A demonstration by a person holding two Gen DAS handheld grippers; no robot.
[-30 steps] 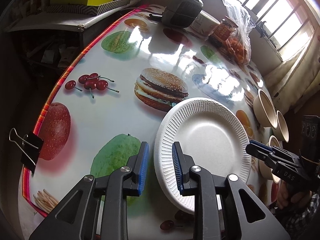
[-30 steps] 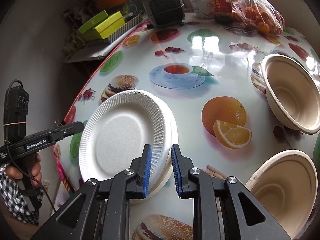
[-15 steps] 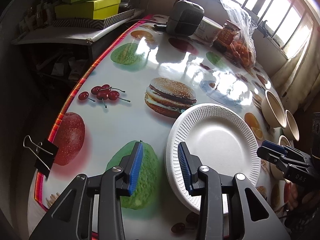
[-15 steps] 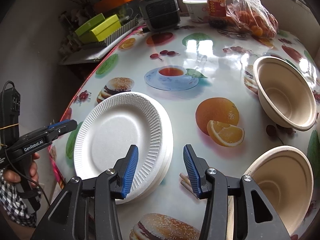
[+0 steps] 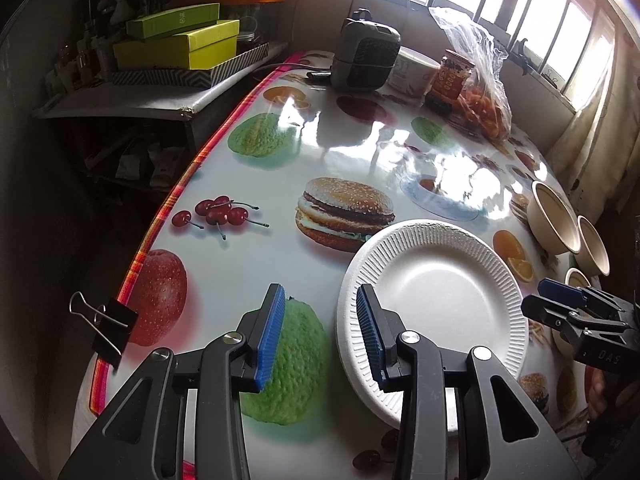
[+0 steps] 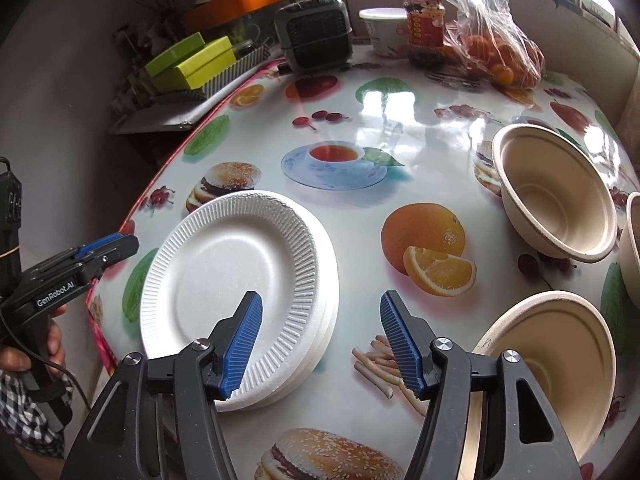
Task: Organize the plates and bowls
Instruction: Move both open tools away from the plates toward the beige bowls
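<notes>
Probably home dining corner: food-print tablecloth [image 6: 400, 128], bagged oranges [image 6: 496, 56], jar [image 6: 424, 28], cluttered shelf [image 5: 132, 100].

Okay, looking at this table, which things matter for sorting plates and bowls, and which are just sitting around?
For the job:
stack of white plates
tan bowls: far, near, right edge

Just lying about:
small heater
red-label jar
white tub
bag of oranges
green boxes
binder clip
</notes>
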